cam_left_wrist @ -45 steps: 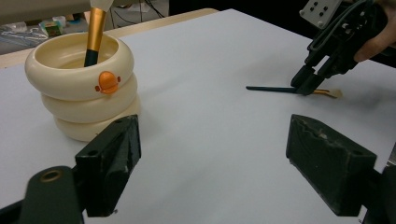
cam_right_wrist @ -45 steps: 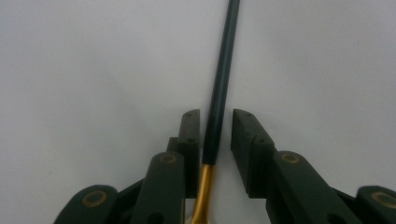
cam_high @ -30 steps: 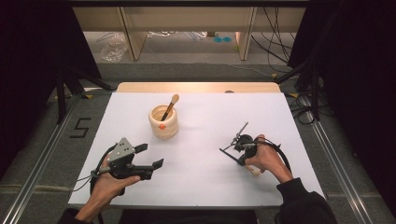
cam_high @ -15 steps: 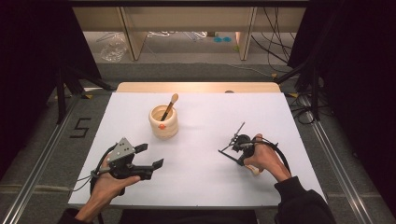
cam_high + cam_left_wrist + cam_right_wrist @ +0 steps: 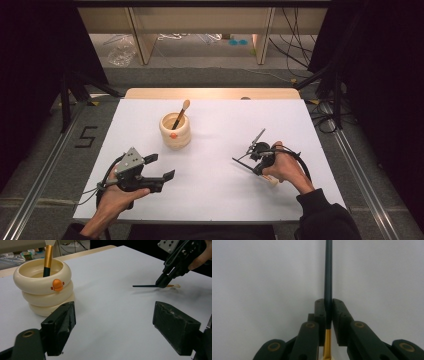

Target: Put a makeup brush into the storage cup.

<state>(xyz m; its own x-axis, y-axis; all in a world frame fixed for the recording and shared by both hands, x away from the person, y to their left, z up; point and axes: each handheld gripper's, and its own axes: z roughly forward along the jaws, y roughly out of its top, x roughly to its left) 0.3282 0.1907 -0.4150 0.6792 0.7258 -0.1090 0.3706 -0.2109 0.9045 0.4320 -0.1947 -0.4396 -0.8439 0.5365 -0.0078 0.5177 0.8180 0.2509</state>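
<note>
**Second brush clamped, holder off to the left**

Right gripper [image 5: 254,159] closed hard on a slim makeup brush [image 5: 147,286], jaws pinching the dark handle just ahead of the gold ferrule. Brush [image 5: 328,272] running straight out between the jaws in the right gripper view, handle end leading, bristle end back toward the hand. Seen from the left gripper view, lying almost level and just off the white table [image 5: 220,125], pale tip behind the jaws, dark handle pointing toward the cream ringed holder [image 5: 175,131].

Holder standing upright near the middle of the table, toward the far side, with one gold-handled brush [image 5: 181,114] already leaning inside. From the right gripper, up and to the left in the high view, well apart, nothing lying between.

Left gripper [image 5: 159,167] resting low at the near left, jaws wide apart and holding nothing, nearer the holder than the right one and looking past its flank [image 5: 42,287].

Likely next: lift, tip the brush toward upright, carry across the open white surface. Plenty of room on all sides; near edge close under both forearms; standing brush taking part of the holder's mouth.
</note>
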